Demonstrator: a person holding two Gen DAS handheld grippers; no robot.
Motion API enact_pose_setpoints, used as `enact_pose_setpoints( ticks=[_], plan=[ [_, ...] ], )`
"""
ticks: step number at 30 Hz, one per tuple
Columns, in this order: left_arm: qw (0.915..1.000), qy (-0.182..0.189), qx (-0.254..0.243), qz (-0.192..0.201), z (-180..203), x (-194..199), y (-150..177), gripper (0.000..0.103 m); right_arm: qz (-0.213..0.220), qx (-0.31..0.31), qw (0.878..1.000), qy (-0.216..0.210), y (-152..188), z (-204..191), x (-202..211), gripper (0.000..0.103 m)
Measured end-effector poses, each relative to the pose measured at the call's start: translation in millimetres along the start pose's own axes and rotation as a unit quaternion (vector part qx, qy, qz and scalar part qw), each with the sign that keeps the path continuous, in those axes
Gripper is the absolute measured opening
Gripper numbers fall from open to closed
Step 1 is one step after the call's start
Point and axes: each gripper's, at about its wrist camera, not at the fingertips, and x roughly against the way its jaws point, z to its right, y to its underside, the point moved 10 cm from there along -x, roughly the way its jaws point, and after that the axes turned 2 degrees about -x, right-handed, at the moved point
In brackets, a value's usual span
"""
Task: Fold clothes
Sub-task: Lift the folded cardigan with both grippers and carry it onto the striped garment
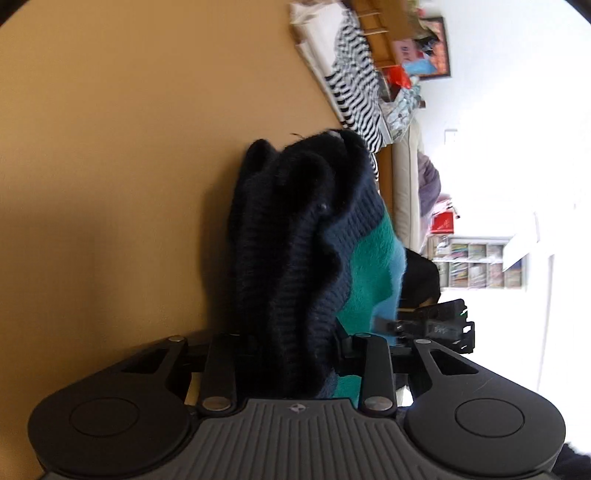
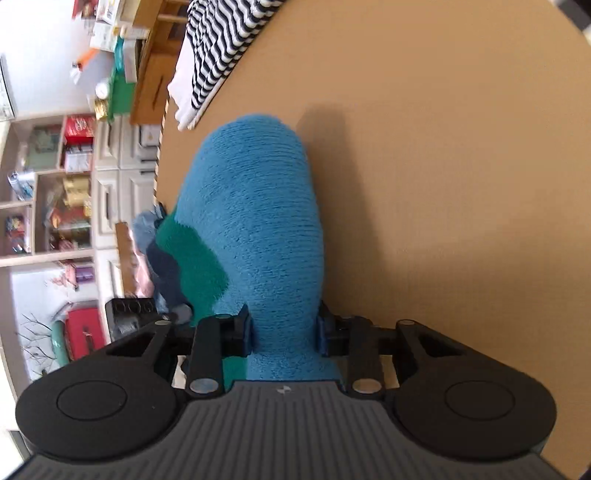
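Two grippers clamp one sweater (image 1: pixel 295 251): left gripper (image 1: pixel 288 343) on navy ribbing, frame centre; right gripper (image 2: pixel 284 328) on blue bunch; thick, floppy knit, light; likely best gripped at edges.

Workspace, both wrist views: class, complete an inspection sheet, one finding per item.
Surface: tan table, bare where visible.
Job's things: knit sweater, navy, green and blue, bunched and lifted.
Clutter: striped garment at the table's far edge.
Grippers: left gripper shut on the navy part; right gripper shut on the blue part.
Cables: nothing seen.
Surroundings: shelves of boxes; framed picture.
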Motion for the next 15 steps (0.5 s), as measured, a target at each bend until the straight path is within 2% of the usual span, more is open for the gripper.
enact_pose_setpoints(
  ticks=[3,5,8,15],
  plan=[
    [0.9998,-0.004,0.017,0.013,-0.7,-0.3,3.9,0.035,0.017,0.043,0.998,0.035,3.0,-10.9,1.2,0.027],
    [0.9996,-0.015,0.012,0.02,-0.2,2.7,6.8,0.035,0.028,0.067,0.997,0.037,6.5,-22.4,6.7,0.025],
    [0.9996,-0.013,0.009,0.024,4.5,15.3,16.9,0.035,0.032,0.07,0.997,0.021,12.1,-35.2,13.8,0.025],
    [0.9995,-0.003,-0.005,0.031,28.9,37.1,24.1,0.033,0.036,0.061,0.997,0.021,16.3,-50.3,23.7,0.025]
  ],
)
